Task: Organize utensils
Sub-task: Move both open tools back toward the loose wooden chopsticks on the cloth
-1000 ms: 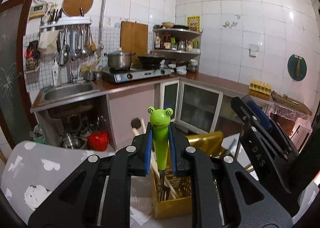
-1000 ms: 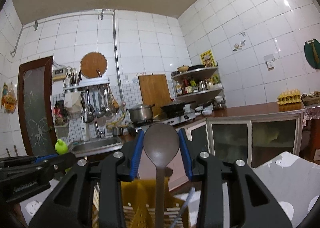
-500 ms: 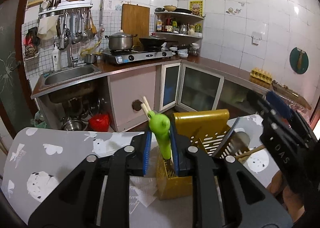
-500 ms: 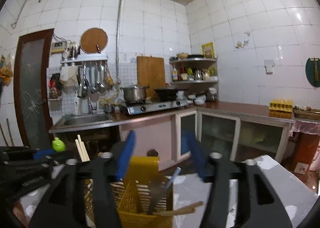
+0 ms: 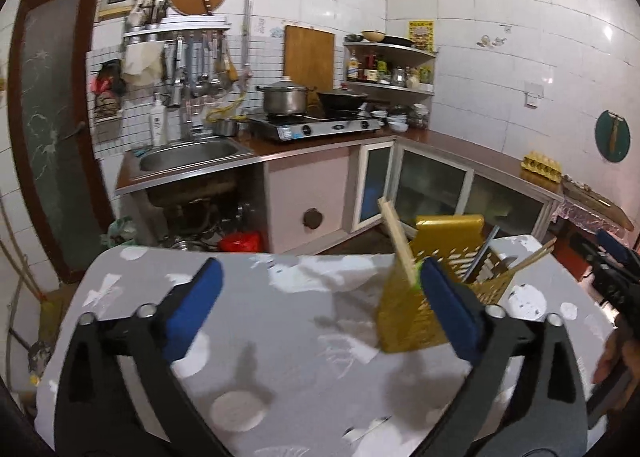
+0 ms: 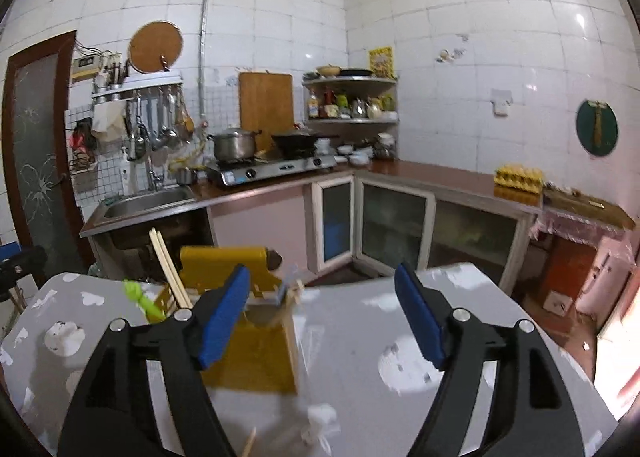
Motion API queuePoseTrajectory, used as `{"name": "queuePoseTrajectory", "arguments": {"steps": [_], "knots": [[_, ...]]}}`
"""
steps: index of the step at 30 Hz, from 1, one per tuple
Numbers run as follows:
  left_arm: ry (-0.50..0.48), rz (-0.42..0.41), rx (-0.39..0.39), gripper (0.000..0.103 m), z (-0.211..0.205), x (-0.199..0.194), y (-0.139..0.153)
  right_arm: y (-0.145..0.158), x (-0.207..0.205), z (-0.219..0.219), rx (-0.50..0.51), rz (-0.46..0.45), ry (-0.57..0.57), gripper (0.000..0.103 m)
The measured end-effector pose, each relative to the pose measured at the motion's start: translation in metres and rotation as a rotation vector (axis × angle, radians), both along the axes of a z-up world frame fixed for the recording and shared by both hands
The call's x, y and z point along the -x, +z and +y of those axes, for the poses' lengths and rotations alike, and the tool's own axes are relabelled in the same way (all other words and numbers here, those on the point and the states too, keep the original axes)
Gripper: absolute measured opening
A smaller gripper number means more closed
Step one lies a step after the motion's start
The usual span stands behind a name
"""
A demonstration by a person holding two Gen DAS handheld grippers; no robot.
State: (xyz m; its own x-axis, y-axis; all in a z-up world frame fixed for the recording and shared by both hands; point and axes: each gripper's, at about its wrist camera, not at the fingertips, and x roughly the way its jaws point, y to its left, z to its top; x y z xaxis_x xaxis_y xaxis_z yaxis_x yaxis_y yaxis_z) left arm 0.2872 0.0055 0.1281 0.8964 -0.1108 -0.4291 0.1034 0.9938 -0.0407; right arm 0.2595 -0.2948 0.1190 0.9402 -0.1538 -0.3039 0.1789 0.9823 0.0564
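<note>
Now both tools (image 5: pixel 320 297) (image 6: pixel 322 307) gape above the table (image 5: pixel 280 337) beside the caddy (image 5: pixel 412 321).

I see a moderately lit kitchen, both fisheye views bending the tiled walls (image 5: pixel 480 57) into curves, with black vignetting at the corners. Soft glare spots shine on the right-hand tiles. The yellow utensil holder (image 6: pixel 256 349) and table (image 6: pixel 360 337) are smeared by motion blur. Bright overexposed daylight enters low at my right view's right edge
</note>
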Motion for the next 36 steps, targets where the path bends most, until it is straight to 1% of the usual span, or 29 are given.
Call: {"name": "queuePoseTrajectory", "arguments": {"steps": [4, 9, 12, 14, 17, 21, 25, 28, 31, 34, 36], "knots": [[0.015, 0.028, -0.001, 0.098, 0.020, 0.015, -0.015, -0.009, 0.023, -0.002, -0.010, 0.023, -0.011, 0.075], [0.013, 0.098, -0.005, 0.098, 0.036, 0.032, -0.048, -0.030, 0.041, 0.002, -0.022, 0.076, -0.018, 0.076], [0.020, 0.130, -0.006, 0.098, 0.042, 0.038, -0.066, -0.048, 0.042, 0.005, -0.035, 0.128, -0.024, 0.076], [0.023, 0.156, 0.009, 0.098, 0.047, 0.040, -0.077, -0.061, 0.038, 0.008, -0.045, 0.164, -0.026, 0.076], [0.026, 0.184, 0.022, 0.098, 0.053, 0.043, -0.089, -0.088, 0.032, 0.014, -0.076, 0.235, -0.024, 0.076], [0.026, 0.205, 0.024, 0.098, 0.056, 0.047, -0.101, -0.109, 0.034, 0.020, -0.096, 0.280, -0.030, 0.076], [0.013, 0.236, 0.019, 0.098, 0.058, 0.050, -0.115, -0.126, 0.047, 0.023, -0.099, 0.328, -0.046, 0.076], [0.008, 0.242, 0.004, 0.098, 0.059, 0.052, -0.121, -0.138, 0.062, 0.023, -0.119, 0.368, -0.067, 0.076], [0.005, 0.229, -0.016, 0.098, 0.063, 0.055, -0.122, -0.145, 0.081, 0.025, -0.122, 0.400, -0.118, 0.076], [-0.009, 0.197, -0.036, 0.098, 0.070, 0.053, -0.119, -0.151, 0.102, 0.028, -0.136, 0.424, -0.202, 0.076], [-0.013, 0.176, -0.061, 0.098, 0.074, 0.050, -0.117, -0.154, 0.114, 0.033, -0.152, 0.434, -0.237, 0.076]]}}
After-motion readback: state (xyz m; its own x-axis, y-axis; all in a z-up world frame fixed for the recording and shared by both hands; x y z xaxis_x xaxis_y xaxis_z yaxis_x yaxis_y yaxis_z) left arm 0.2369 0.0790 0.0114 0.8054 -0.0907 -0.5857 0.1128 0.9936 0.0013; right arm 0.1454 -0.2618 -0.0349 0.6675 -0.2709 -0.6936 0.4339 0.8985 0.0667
